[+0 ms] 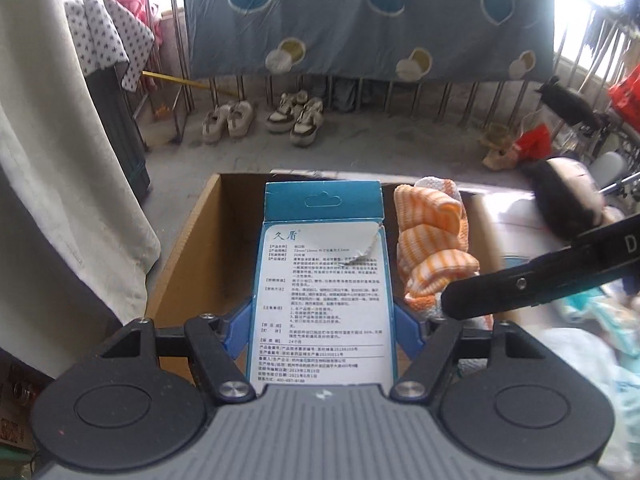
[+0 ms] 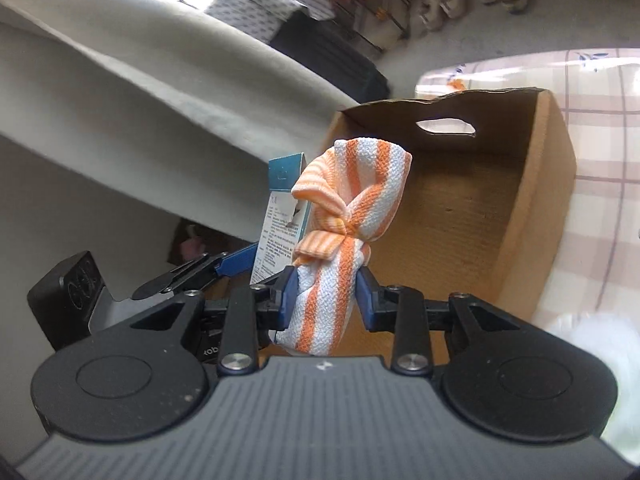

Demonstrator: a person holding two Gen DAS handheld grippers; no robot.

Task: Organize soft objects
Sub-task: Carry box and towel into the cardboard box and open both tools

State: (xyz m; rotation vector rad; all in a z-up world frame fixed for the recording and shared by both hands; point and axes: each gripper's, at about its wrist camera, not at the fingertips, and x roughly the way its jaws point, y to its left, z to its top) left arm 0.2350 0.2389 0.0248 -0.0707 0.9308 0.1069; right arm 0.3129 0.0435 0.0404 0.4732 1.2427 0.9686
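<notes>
**Both grippers loaded above the cardboard box**

The left gripper (image 1: 324, 320) is clamped on a blue-and-white printed carton (image 1: 322, 280). Its blue pads press on the carton's two long edges, and the carton stands upright between them, hang-tab end away from the camera.

The right gripper (image 2: 326, 300) is closed to a narrow gap on an orange-and-white striped cloth (image 2: 344, 216). The cloth is knotted into a bundle. The pads pinch its lower part; the knot and upper fold stand clear above the fingers.

In the left wrist view, the cloth sits just right of the carton, and a black finger of the right gripper crosses in front of it.

An open cardboard box (image 2: 532, 208) lies behind and below both held items. One wall has a hand-hole cut-out. The box rests on a checked pink-and-white cloth surface (image 2: 600, 128).

On the far floor, two pairs of shoes (image 1: 264, 118) stand below a hanging grey sheet with blue circles (image 1: 360, 16).
</notes>
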